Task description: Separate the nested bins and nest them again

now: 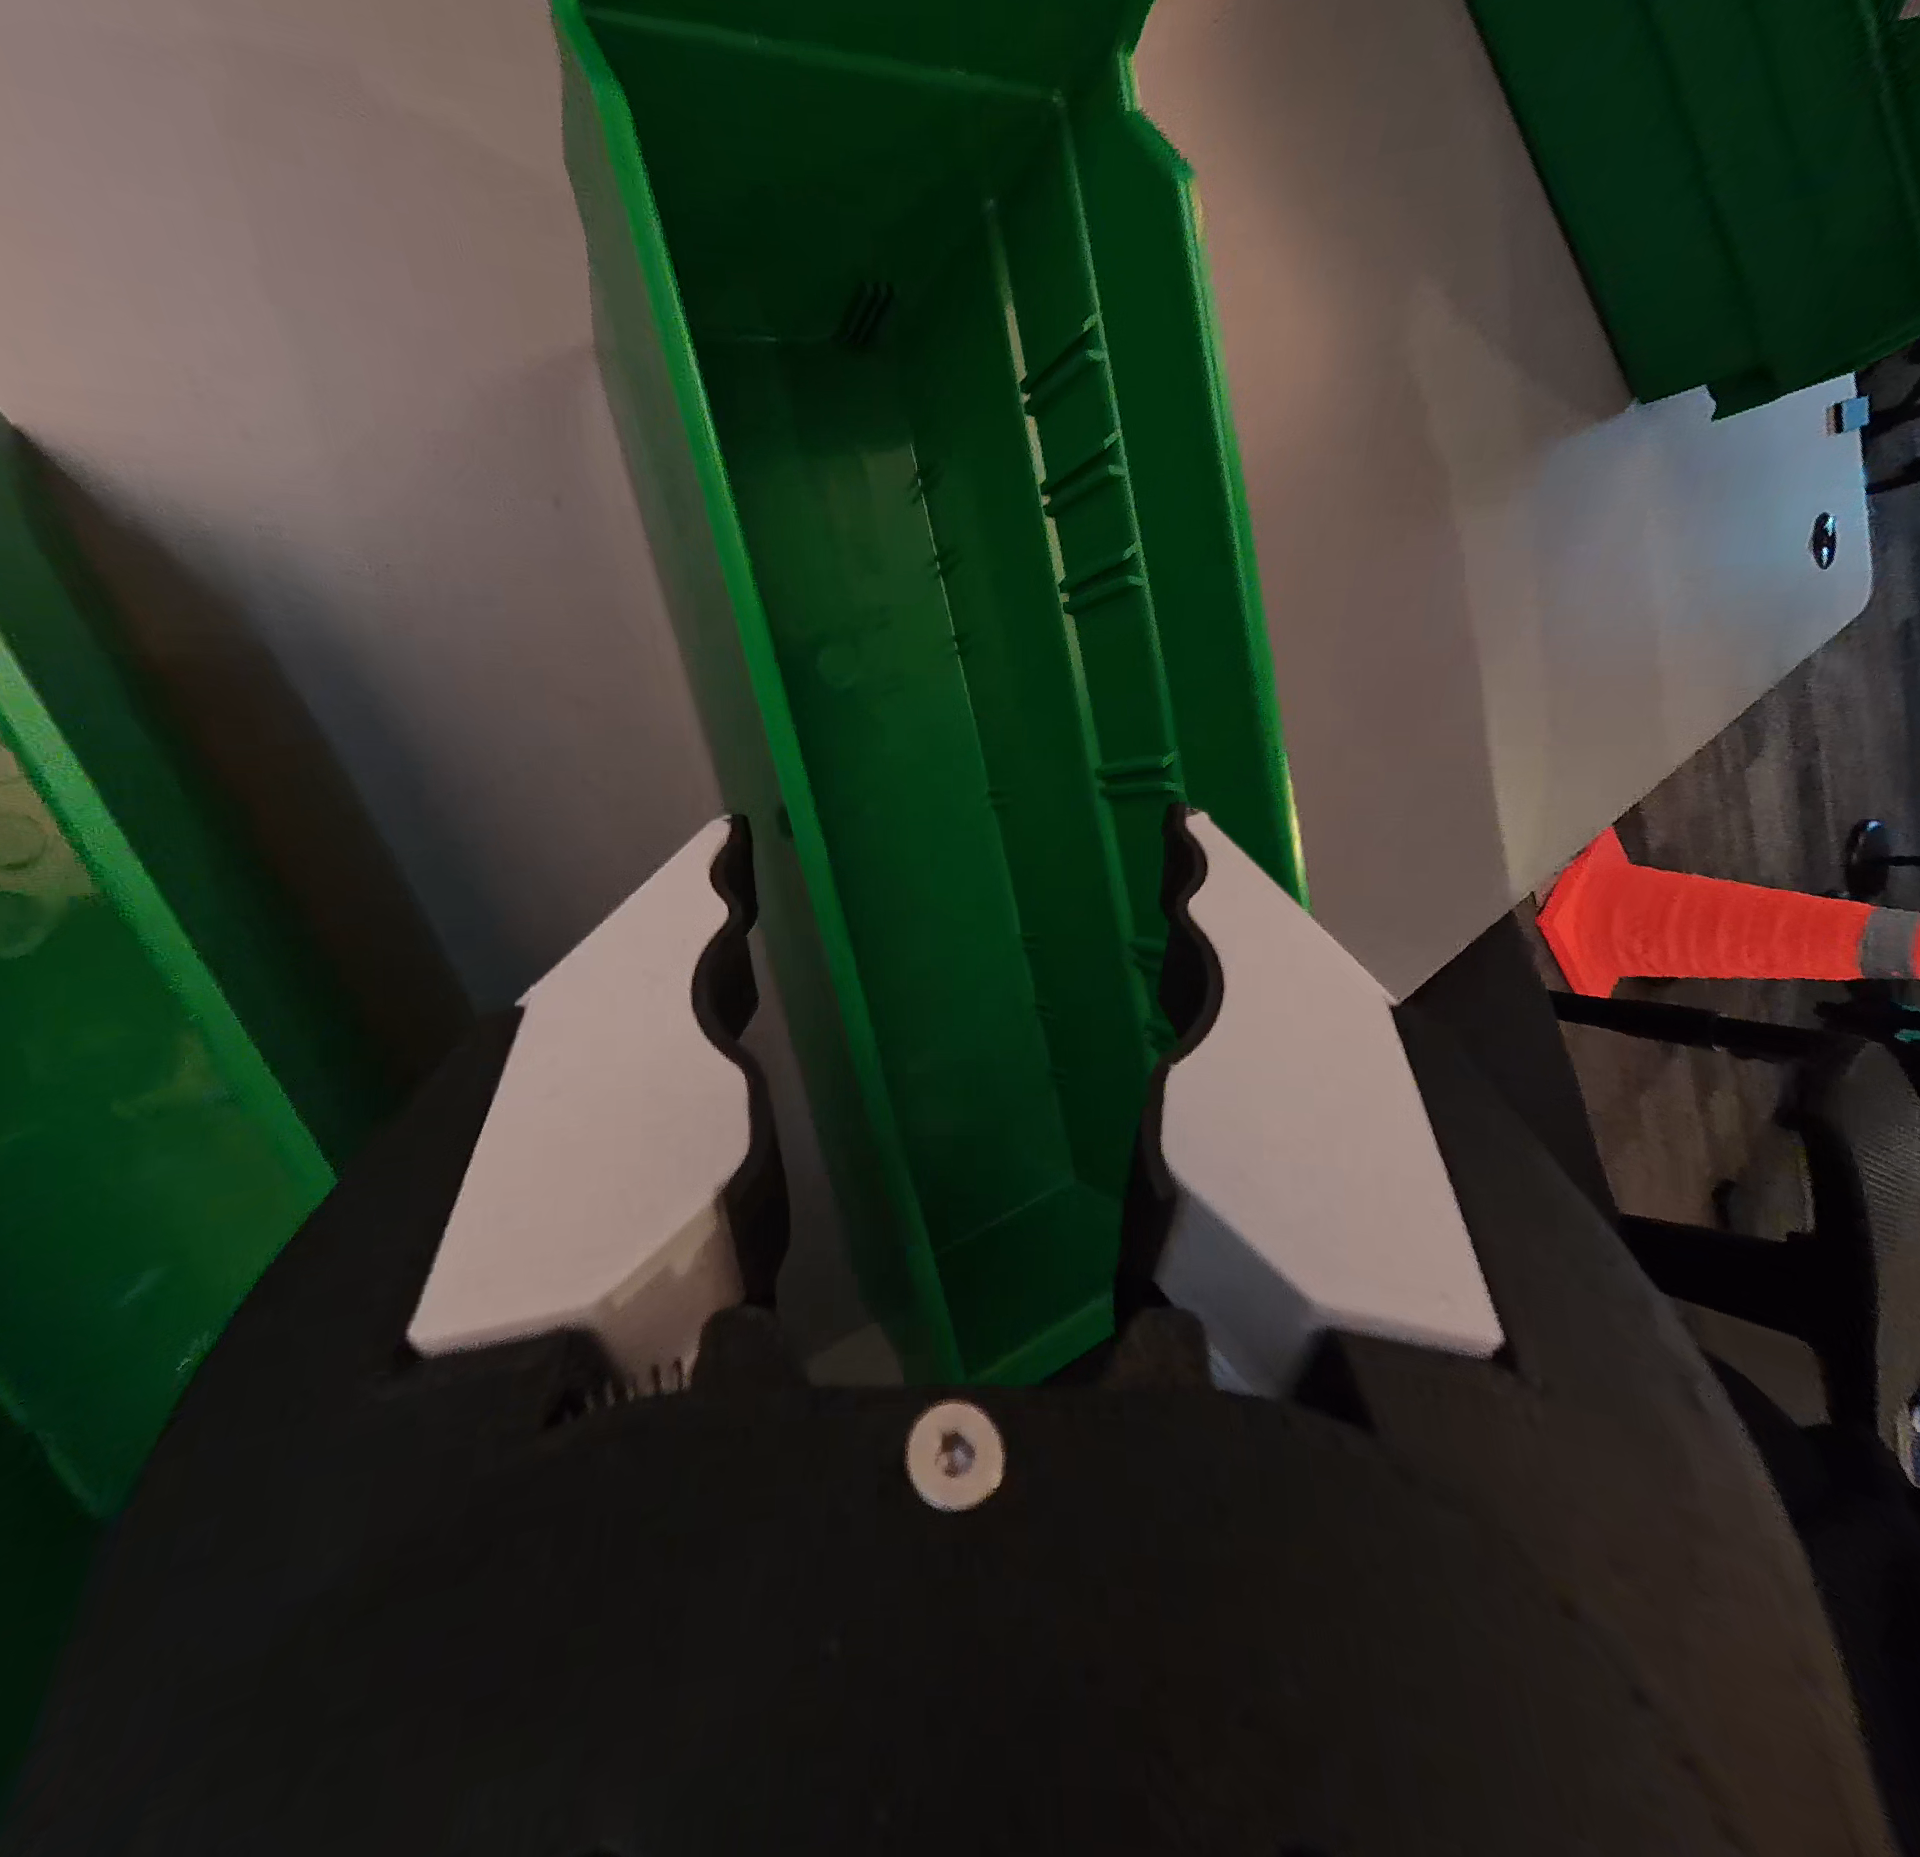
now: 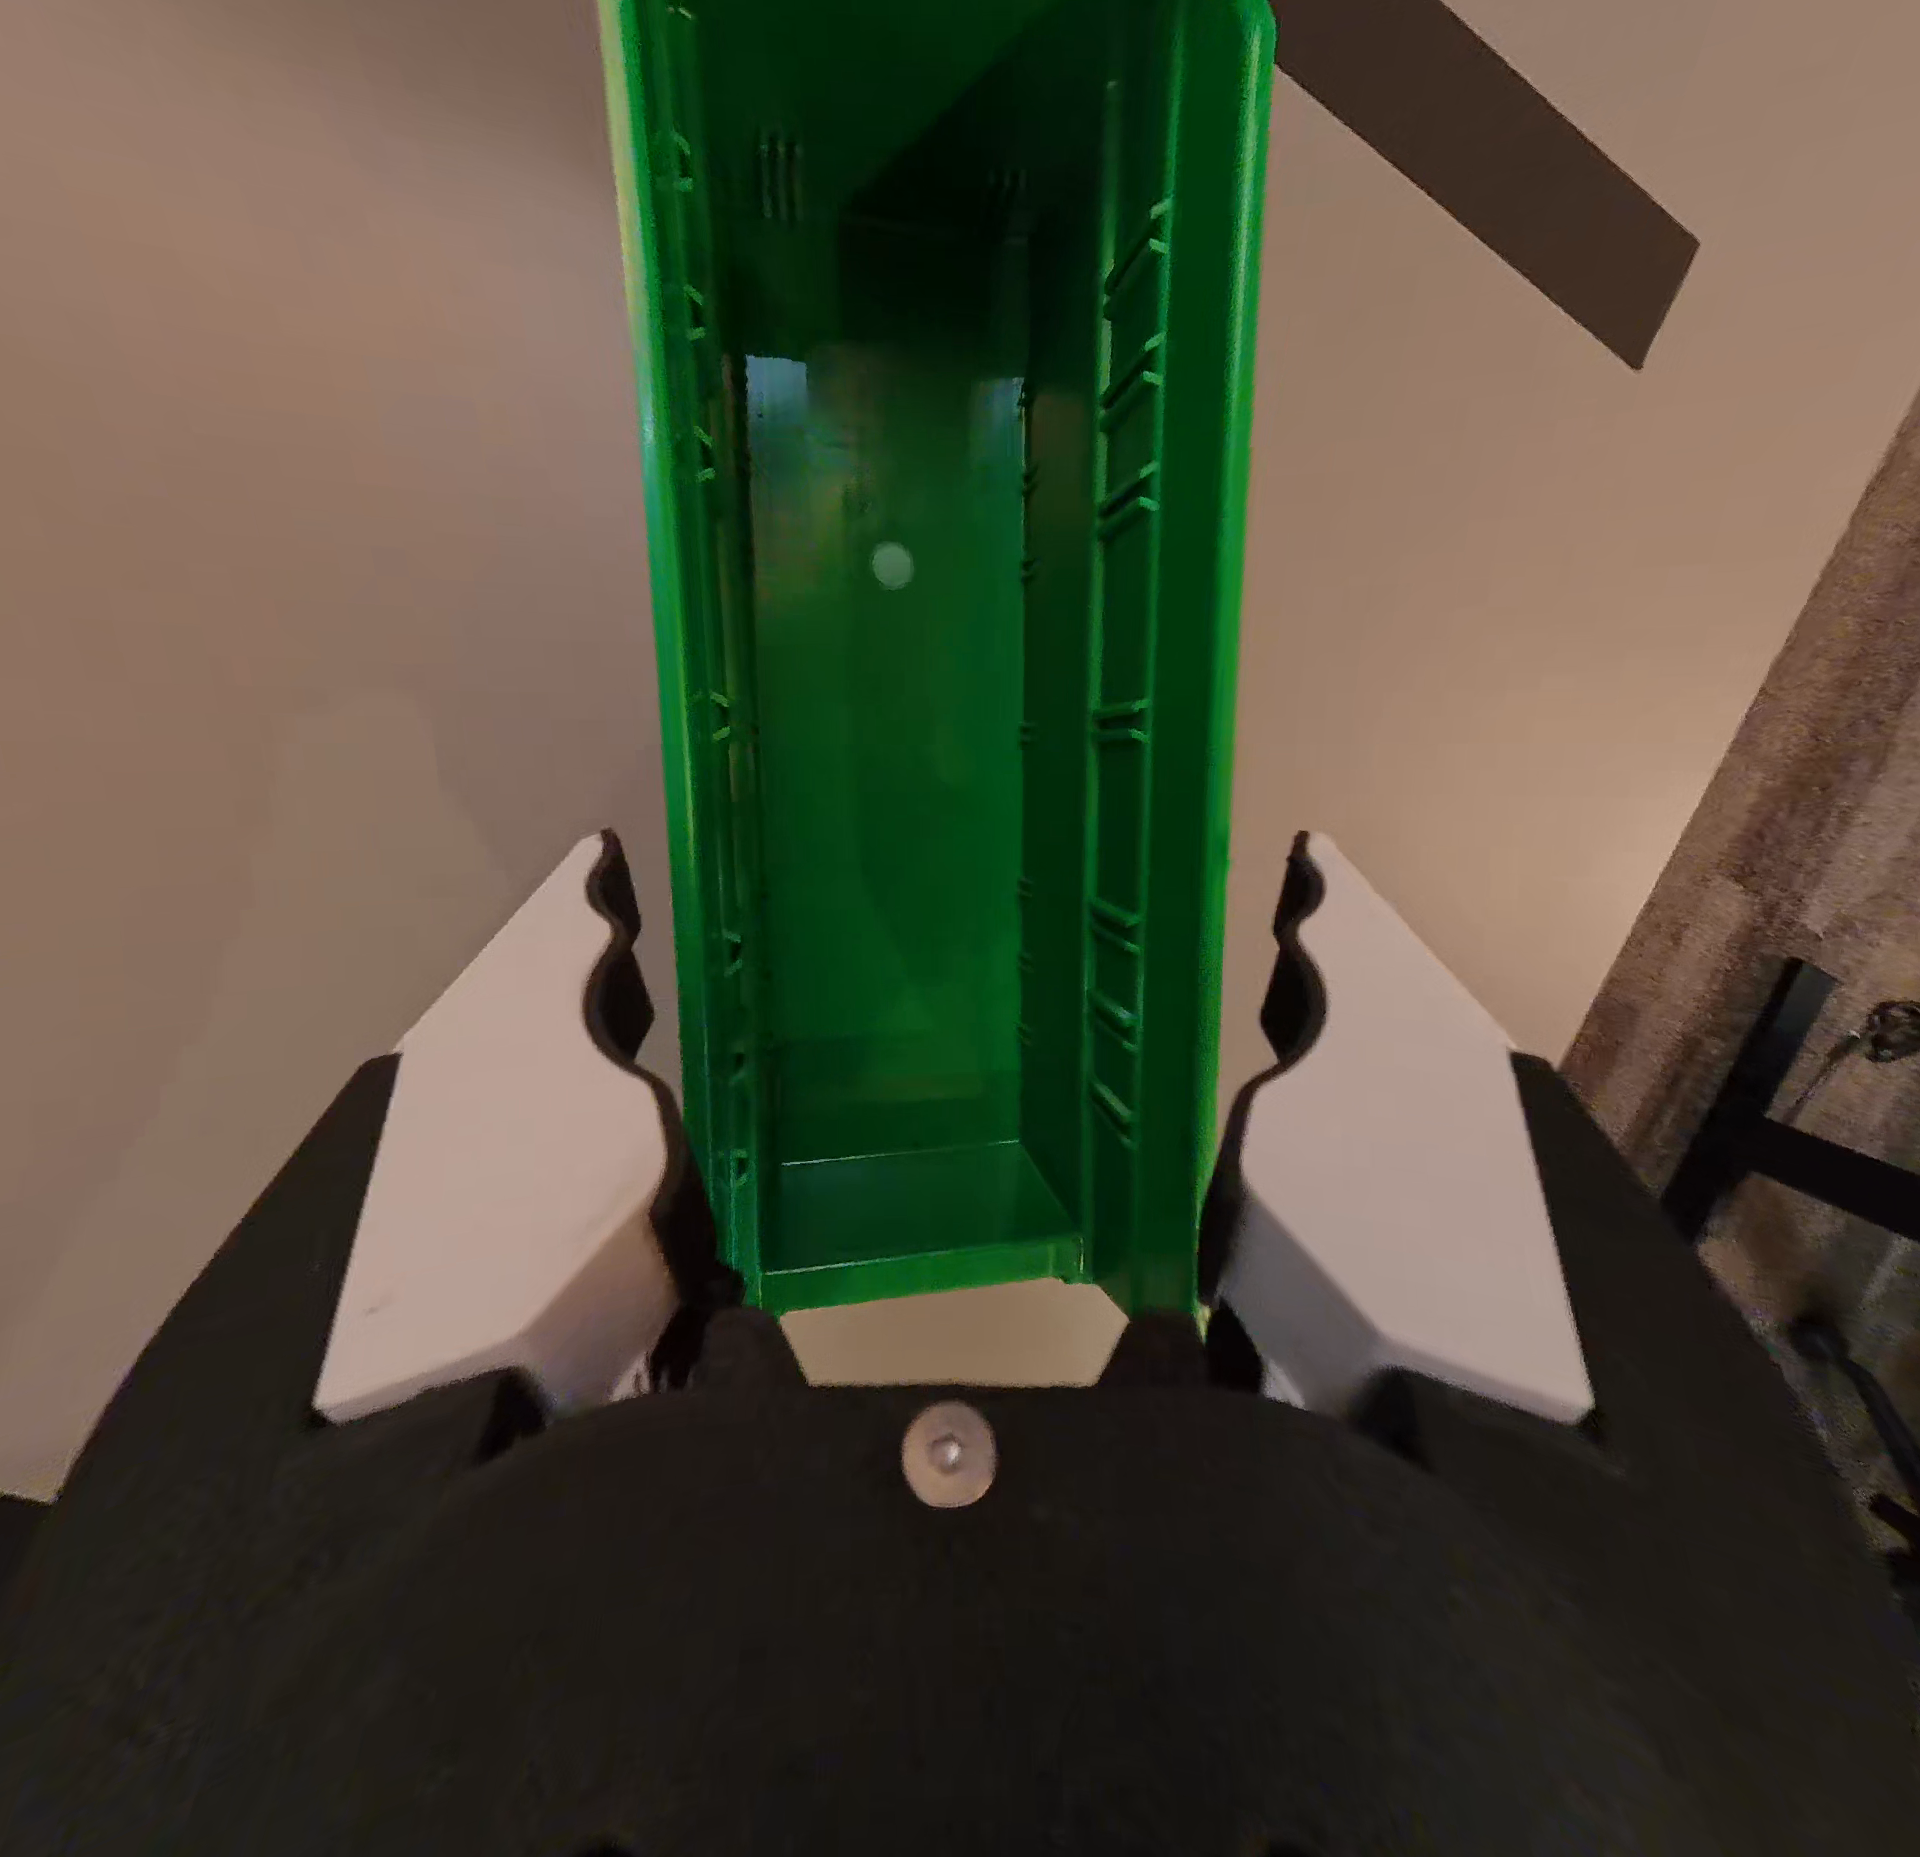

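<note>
Right gripper [image 2: 948,997] straddles a green bin [image 2: 894,716] at frame centre — fingers [image 2: 499,1132] flank its walls, contact uncertain — above white table [image 2: 312,457].

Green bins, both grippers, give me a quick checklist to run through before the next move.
1. Left gripper closed on its green bin: ok, both pads touch its walls.
2. Right gripper gripping its bin: cannot tell, fingers straddle it, contact unclear.
3. Both bins empty inside: ok.
4. Bins separated: ok, one per gripper.
5. Other green bins clear of the path: cannot tell.
</note>
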### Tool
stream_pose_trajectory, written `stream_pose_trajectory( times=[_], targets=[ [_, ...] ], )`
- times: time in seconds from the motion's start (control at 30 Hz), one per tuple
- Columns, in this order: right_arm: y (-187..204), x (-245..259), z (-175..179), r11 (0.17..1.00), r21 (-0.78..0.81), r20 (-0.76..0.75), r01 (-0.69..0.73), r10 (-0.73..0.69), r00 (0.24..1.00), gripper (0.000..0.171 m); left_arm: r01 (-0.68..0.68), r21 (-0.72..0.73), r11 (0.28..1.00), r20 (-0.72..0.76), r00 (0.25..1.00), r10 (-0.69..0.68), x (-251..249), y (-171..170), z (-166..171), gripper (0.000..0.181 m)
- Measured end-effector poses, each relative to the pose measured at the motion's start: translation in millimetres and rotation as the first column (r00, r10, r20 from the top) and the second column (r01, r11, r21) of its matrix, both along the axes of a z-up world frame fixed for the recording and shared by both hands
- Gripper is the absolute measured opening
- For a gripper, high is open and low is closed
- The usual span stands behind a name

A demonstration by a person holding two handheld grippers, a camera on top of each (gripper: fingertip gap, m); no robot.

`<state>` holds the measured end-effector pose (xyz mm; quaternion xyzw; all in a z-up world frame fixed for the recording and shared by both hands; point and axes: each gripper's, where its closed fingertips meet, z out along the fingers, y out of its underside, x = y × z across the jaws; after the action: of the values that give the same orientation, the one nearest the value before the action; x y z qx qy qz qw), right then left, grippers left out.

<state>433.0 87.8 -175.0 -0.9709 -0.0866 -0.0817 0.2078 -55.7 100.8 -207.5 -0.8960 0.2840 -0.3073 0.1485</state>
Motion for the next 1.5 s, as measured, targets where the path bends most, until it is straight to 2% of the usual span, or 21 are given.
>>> stream_pose_trajectory(
  times=[0.1, 0.37, 0.57, 1.0, 1.27, 1.5],
  targets=[
    [-1, -1, -5, 1.0, -0.018, -0.049, -0.012, 0.011, 0.999, 0.108, 0.009, -0.014, 1.0, -0.007, 1.0, -0.009, 2, -2, -5, 0.078],
    [-5, -1, -1, 0.999, -0.003, -0.03, -0.048, 0.047, 0.998, 0.091, 0.007, -0.015, 1.0, 0.01, 1.0, -0.007, 3, -2, -3, 0.077],
    [-17, -15, 8, 0.997, 0.042, -0.073, -0.064, 0.067, 0.995, 0.087, 0.015, -0.002, 1.0, 0.001, 1.0, -0.015, 3, -1, -2, 0.077],
    [-42, -31, 42, 0.99, 0.103, -0.017, -0.099, 0.102, 0.995, 0.089, 0.013, 0.033, 0.999, -0.002, 1.0, -0.013, 6, -1, 5, 0.081],
    [-46, -35, 85, 0.974, 0.215, -0.003, -0.066, 0.068, 0.998, 0.087, 0.012, 0.035, 0.999, 0.004, 1.0, -0.012, 6, 0, 8, 0.082],
    [-48, -65, 143, 0.942, 0.324, 0.015, -0.089, 0.089, 0.996, 0.087, 0.008, 0.035, 0.999, 0.023, 1.0, -0.009, 5, 1, 12, 0.081]
  ],
)
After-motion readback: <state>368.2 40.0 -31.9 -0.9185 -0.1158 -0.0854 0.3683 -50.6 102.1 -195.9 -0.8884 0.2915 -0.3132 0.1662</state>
